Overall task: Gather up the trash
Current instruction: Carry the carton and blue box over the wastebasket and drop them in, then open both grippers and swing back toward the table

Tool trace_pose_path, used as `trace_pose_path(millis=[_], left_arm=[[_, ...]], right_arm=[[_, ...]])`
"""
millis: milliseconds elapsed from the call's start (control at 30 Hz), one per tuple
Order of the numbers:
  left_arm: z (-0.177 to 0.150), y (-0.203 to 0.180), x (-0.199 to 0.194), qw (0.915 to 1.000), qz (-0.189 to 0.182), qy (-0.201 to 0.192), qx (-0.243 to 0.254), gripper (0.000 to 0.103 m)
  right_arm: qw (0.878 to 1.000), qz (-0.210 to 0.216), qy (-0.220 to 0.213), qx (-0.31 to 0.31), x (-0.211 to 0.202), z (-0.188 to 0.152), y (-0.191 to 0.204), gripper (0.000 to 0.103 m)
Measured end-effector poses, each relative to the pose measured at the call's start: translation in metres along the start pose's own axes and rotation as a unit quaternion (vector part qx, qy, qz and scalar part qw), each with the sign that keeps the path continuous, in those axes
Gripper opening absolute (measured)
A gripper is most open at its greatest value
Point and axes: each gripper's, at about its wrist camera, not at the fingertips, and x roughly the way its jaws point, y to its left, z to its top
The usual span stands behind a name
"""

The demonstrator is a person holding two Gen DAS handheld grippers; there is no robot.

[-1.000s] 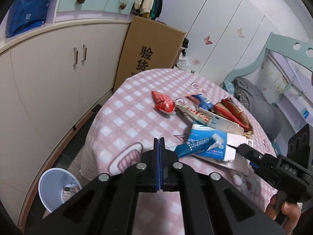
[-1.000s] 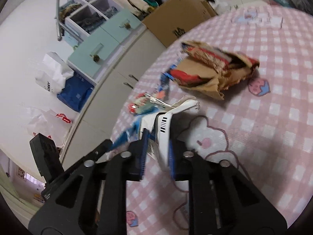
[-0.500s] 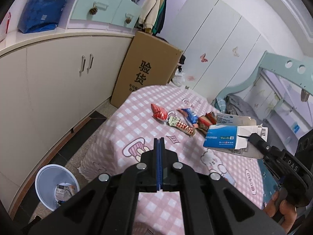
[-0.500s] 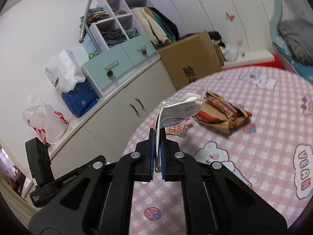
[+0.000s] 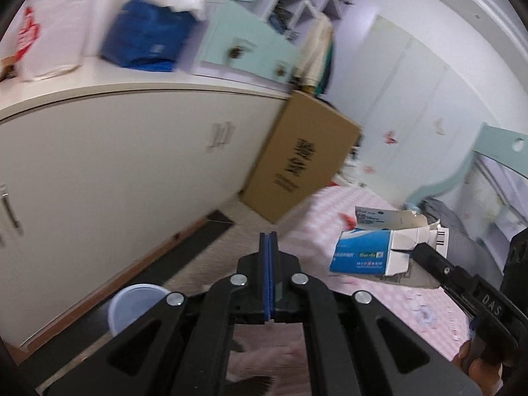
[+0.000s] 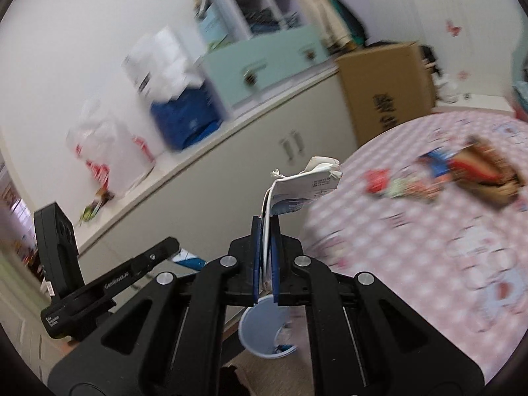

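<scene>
Lifted off the worktop [image 6: 429, 231] since earlier, the torn blue-and-white carton [image 5: 373, 254] hangs light and crushable by one flap in the clamped right gripper [image 6: 265, 231] above the bin [image 6: 264, 333]; left gripper [image 5: 268, 247] closed, empty.

Cardboard box [image 5: 300, 158] leaning against cream cabinet [image 5: 115, 171]; blue bag [image 5: 145, 39] on top.

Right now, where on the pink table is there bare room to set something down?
The near stretch of the pink checked tablecloth, toward the camera, is bare. The far part is crowded: a red wrapper, a blue wrapper and brown packaging lie close together.
</scene>
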Motion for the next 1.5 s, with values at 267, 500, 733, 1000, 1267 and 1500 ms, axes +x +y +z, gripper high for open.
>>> trace_pose_path(millis=[267,500,733,1000,1267,1500], left_arm=[[-0.014,0.083,0.026,0.9949,0.094,0.025,-0.026,0.000],[-0.044,0.140,0.084,0.9844,0.147,0.087,-0.041,0.000],[-0.063,0.171,0.138,0.9735,0.181,0.134,-0.038,0.000],[-0.074,0.179,0.161,0.9689,0.188,0.156,-0.039,0.054],[-0.083,0.192,0.159,0.9640,0.198,0.166,-0.062,0.058],[-0.085,0.193,0.153,0.9624,0.206,0.165,-0.067,0.062]], right_arm=[[0.995,0.027,0.085,-0.049,0.097,-0.050,0.054,0.005],[0.983,0.015,0.166,-0.078,0.176,-0.108,0.065,0.005],[0.972,-0.002,0.225,-0.071,0.233,-0.148,0.050,0.005],[0.966,-0.010,0.252,-0.055,0.262,-0.162,0.038,0.005],[0.964,-0.011,0.263,-0.050,0.261,-0.169,0.035,0.005],[0.964,-0.010,0.262,-0.052,0.261,-0.173,0.041,0.005]])
